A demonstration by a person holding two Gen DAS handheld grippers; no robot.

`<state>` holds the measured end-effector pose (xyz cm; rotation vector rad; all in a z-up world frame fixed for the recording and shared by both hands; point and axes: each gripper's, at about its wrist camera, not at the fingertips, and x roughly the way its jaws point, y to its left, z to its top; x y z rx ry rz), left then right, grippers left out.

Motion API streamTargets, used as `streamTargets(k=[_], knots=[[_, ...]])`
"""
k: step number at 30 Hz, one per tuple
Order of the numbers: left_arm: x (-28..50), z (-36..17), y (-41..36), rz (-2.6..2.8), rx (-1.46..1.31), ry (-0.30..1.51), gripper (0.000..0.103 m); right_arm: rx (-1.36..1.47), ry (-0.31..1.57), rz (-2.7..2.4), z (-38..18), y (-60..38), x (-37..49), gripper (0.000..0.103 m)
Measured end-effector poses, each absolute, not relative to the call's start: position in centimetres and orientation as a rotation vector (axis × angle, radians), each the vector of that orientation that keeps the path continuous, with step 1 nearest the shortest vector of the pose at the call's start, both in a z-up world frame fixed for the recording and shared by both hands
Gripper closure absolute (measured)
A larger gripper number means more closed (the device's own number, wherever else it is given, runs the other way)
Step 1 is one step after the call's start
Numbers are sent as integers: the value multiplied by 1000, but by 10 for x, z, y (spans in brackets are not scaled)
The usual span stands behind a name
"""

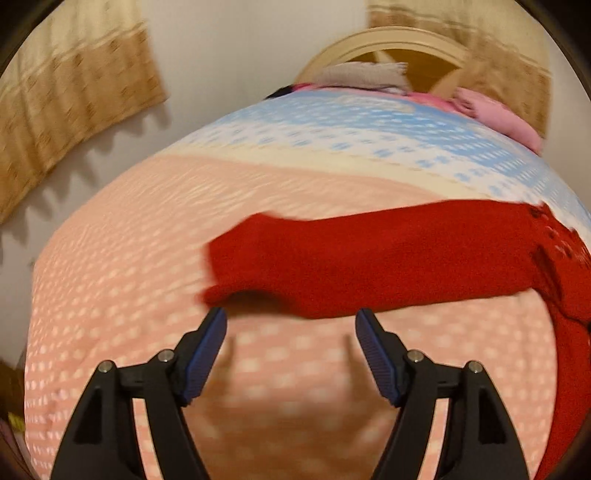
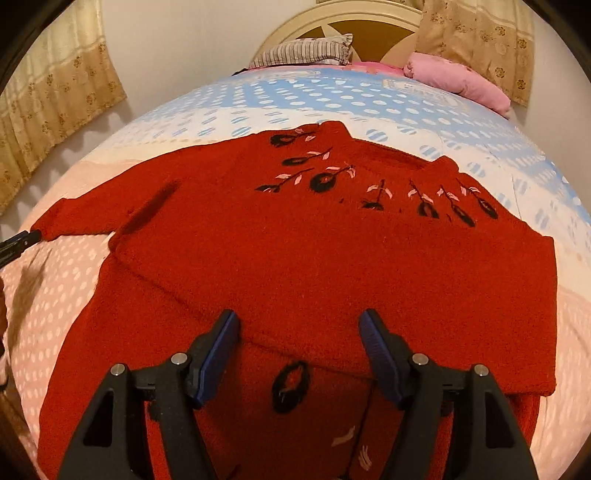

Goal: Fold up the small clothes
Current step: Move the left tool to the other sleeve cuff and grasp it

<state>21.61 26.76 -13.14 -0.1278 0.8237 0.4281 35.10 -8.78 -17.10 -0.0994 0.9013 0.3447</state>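
- Red sweater (image 2: 295,258) lies on the bedspread (image 1: 110,295), chest up, black-and-pink flower stitching across the yoke. In the right wrist view its bottom part looks already turned up over the body, leaving a thick folded edge just ahead of our fingers.
- One sleeve (image 1: 369,254) stretches out flat to the side, cuff end nearest our left gripper (image 1: 291,325).
- Left gripper: spread wide, nothing between the pads, hovering just short of the sleeve's near edge. The left view is blurred, so we cannot tell whether a fingertip touches the knit.
- Right gripper (image 2: 299,328): also spread wide and empty, poised above the sweater's folded edge.
- Handling, as we judge it: a thick, fuzzy knit, soft and floppy, light enough for one gripper, not slippery. It will sag and stretch if lifted by one point, and loose stitches could snag.
- Where to take hold: pinch the sleeve at the cuff, through both layers, and carry it across the body; grip the hem at the doubled edge, not a single layer.
- Pillows (image 2: 458,81) and the headboard (image 2: 332,22) sit well apart, at the far end.
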Motion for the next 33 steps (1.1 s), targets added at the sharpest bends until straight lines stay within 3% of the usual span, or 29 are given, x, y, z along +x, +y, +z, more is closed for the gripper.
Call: streamTargets(k=[7,26,30,33], knots=[[197,-138,325,550,-323,809,28,-184,868,319,-175,-75,342,23],[228,-148,321,388,-764,702,28,-169,859,325,-175,-79,339,21],[234,-158,330,403,-825,677,30,-167,858,325,-174,-79,339,21],[237,-156,335,406,-822,661,38,-167,859,325,-175,-79,339,21]])
